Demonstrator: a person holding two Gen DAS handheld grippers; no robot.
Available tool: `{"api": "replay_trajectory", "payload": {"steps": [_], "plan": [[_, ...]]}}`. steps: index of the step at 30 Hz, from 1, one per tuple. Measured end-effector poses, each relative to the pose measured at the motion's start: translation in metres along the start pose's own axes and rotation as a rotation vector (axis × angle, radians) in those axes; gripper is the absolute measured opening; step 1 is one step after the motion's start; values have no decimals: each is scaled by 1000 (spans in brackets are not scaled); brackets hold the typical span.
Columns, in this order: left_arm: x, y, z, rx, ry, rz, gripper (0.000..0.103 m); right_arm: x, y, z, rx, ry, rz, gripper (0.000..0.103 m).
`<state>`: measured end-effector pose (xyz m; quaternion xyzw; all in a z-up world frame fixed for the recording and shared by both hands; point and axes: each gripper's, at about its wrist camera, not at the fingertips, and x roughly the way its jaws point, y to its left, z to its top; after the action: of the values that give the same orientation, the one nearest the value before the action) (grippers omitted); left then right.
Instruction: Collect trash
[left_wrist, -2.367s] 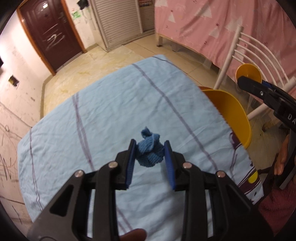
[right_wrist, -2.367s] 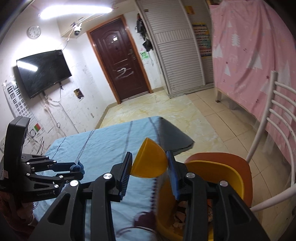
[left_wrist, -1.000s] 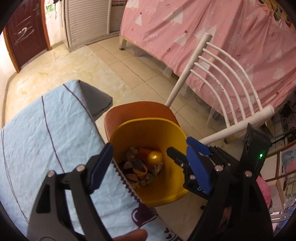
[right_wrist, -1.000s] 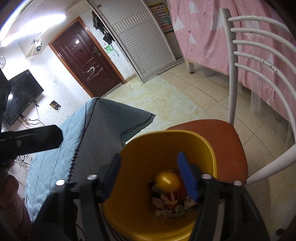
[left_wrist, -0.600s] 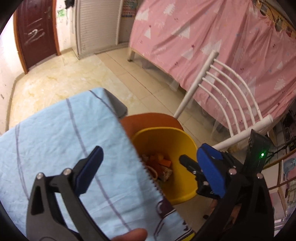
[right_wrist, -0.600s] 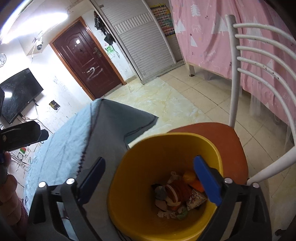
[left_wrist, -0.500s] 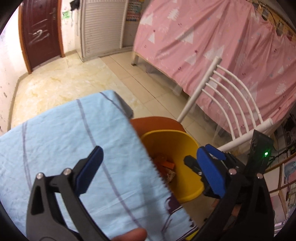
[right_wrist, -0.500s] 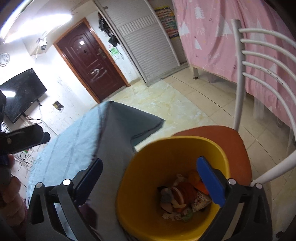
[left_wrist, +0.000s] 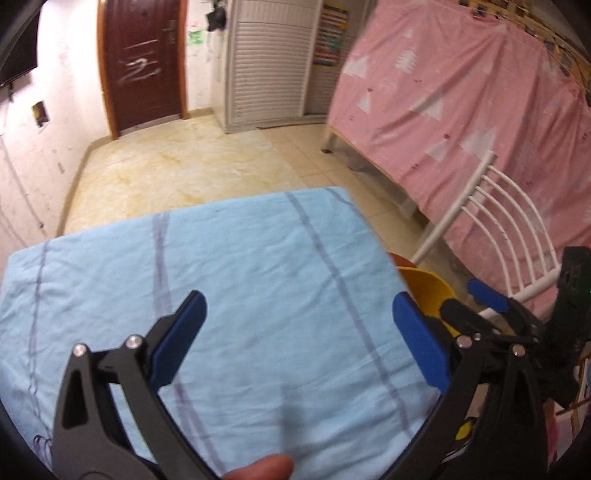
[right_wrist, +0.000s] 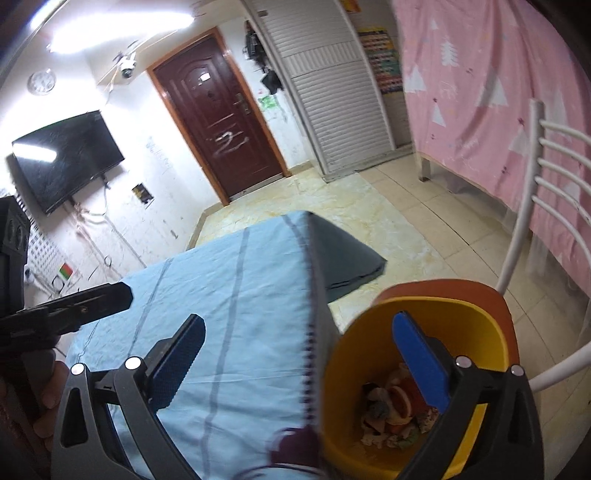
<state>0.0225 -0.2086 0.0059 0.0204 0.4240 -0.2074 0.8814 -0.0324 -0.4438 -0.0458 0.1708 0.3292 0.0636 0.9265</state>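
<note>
The crumpled mixed trash (right_wrist: 397, 413) is lying at the bottom of the round yellow plastic bin (right_wrist: 476, 325), which is sitting on the orange seat of the white metal-framed chair (right_wrist: 439, 286). In the right wrist view the bin is showing at 5 o'clock, just beside the edge of the table covered with a light blue striped cloth (right_wrist: 236, 295).

You are holding the right gripper (right_wrist: 299, 354) with its blue-padded fingers spread wide and nothing between them; its right finger is hanging over the bin mouth.

You are holding the left gripper (left_wrist: 299, 336) over the cloth (left_wrist: 258, 277), jaws likewise wide apart and gripping nothing. In that view the bin rim (left_wrist: 428, 284) is showing at 3 o'clock, past the table edge.
</note>
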Motion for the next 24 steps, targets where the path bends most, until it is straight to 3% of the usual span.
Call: {"api": "replay_trajectory", "payload": {"steps": [14, 24], "plan": [[-39, 85, -27, -66, -110, 198, 97, 20, 105, -6, -137, -3, 103, 94], [-49, 135, -45, -106, -140, 239, 97, 39, 159, -14, -220, 18, 121, 94]]}}
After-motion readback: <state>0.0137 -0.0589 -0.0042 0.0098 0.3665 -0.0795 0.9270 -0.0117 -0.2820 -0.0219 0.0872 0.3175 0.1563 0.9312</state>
